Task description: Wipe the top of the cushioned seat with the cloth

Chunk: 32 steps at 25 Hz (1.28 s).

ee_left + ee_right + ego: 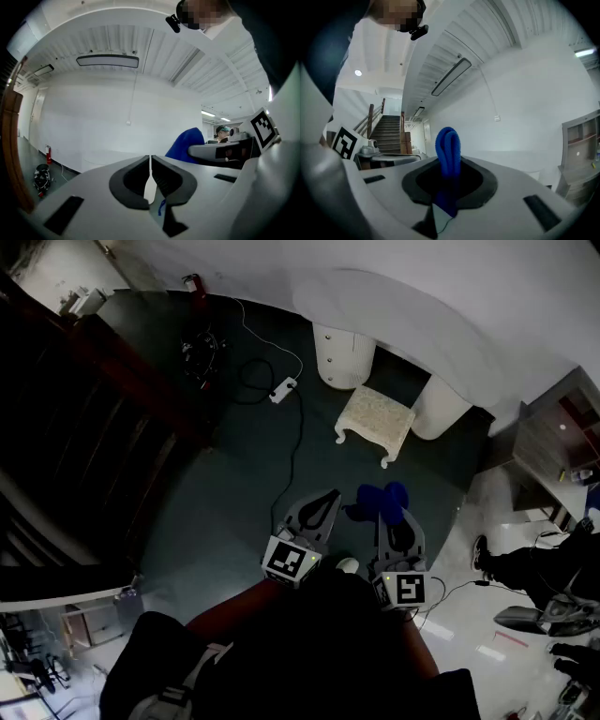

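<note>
You're in a big office-style hall: a ribbed white ceiling (140, 37) with long strip lights (108, 60), a staircase (386, 129) with handrails, a fire extinguisher (48, 153) against the wall (93, 122), dark carpet (234, 484) carrying a power strip (283, 389), and a person (223, 133) at the far end

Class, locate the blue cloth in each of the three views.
Head view: lower centre, blue cloth at the right gripper's tips.
Left gripper view: right of centre, beside that gripper.
Right gripper view: centre, clamped between its jaws.
Shared landmark: the right gripper.
</note>
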{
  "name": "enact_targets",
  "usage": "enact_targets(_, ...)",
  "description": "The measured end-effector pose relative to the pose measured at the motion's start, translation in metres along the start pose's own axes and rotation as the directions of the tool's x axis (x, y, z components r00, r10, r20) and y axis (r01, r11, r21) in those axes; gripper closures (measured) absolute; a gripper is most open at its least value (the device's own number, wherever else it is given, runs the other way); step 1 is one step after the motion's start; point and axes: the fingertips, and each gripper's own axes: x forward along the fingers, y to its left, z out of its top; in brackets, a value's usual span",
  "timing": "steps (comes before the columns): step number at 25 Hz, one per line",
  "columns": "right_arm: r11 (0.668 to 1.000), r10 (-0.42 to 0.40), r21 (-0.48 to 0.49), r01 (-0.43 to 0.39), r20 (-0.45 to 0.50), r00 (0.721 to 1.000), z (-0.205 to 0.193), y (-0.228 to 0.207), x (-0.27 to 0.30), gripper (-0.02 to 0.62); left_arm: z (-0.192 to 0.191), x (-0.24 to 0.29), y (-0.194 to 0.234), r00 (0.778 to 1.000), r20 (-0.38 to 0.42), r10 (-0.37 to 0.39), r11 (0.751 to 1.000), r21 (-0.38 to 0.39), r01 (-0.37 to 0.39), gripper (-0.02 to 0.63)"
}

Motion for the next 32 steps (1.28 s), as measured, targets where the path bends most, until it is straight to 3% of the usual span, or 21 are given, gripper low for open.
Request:
enact_targets(3, 1.000, -0.016, -0.009, 0.016, 0.018, 1.000, 0.000, -0.017, -0.006, 0.512, -0.009, 0.006, -0.001, 0.999, 0.010, 0.041, 0.998, -0.043, -0.040, 0.581)
enact_targets(8, 0.999, -0.007, 0.044, 0.004, 0.067, 0.998, 0.002, -0.046, -0.014, 0.512, -0.017, 0.012, -0.004, 0.996, -0.012, 0.085, 0.996, -0.012, -0.085, 0.581)
enact_targets(18, 0.996, -0.039, 0.084, 0.038, 0.018, 0.999, -0.020, -0.084, 0.011, 0.511, -0.033, 0.040, 0.022, 0.993, -0.047, 0.104, 0.992, -0.064, -0.107, 0.581)
enact_targets(24, 0.994, -0.061, 0.088, 0.062, -0.024, 0.998, -0.029, -0.103, 0.077, 0.511, -0.048, 0.100, 0.064, 0.996, -0.074, 0.044, 0.996, -0.068, -0.049, 0.581)
enact_targets(29, 0.996, -0.062, 0.054, 0.066, -0.068, 0.996, -0.027, -0.111, 0.163, 0.511, -0.045, 0.154, 0.131, 0.996, -0.094, 0.010, 0.996, -0.088, -0.019, 0.581)
enact_targets(32, 0.993, -0.073, 0.087, 0.077, -0.047, 0.996, -0.015, -0.118, 0.221, 0.511, -0.039, 0.186, 0.164, 0.993, -0.114, -0.044, 0.998, -0.048, 0.038, 0.581)
